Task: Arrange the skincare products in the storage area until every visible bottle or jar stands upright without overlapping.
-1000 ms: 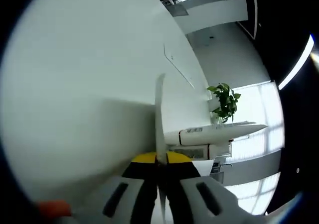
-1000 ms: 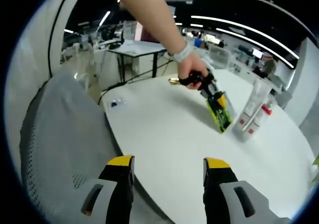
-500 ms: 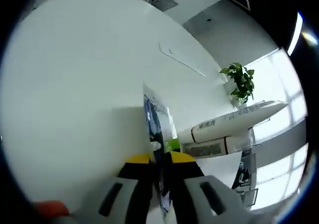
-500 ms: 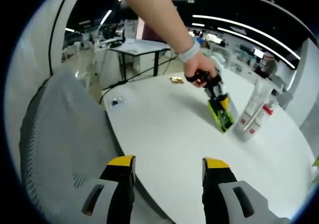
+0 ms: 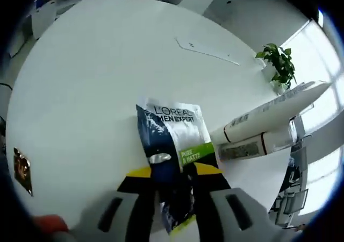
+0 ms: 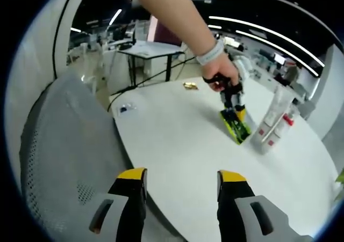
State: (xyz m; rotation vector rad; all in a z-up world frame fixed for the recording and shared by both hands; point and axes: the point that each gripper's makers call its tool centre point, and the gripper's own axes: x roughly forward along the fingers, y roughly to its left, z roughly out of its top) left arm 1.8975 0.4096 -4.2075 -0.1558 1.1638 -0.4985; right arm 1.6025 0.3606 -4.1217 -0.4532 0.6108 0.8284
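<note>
- Left gripper (image 5: 171,184): jaws clamped on flat blue-green skincare sachet (image 5: 173,145); soft, light, likely slippery; grip its sealed edge.
- Right gripper (image 6: 180,178): jaws apart, above white worktop (image 6: 177,140).

Bright daylight glare, fisheye warping, soft edges

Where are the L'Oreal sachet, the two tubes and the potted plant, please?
sachet (image 5: 174,125), left gripper view, on its printed front.
tubes (image 5: 269,113), left gripper view, on the upper tube's body.
plant (image 5: 279,64), left gripper view, on its leaves.
</note>
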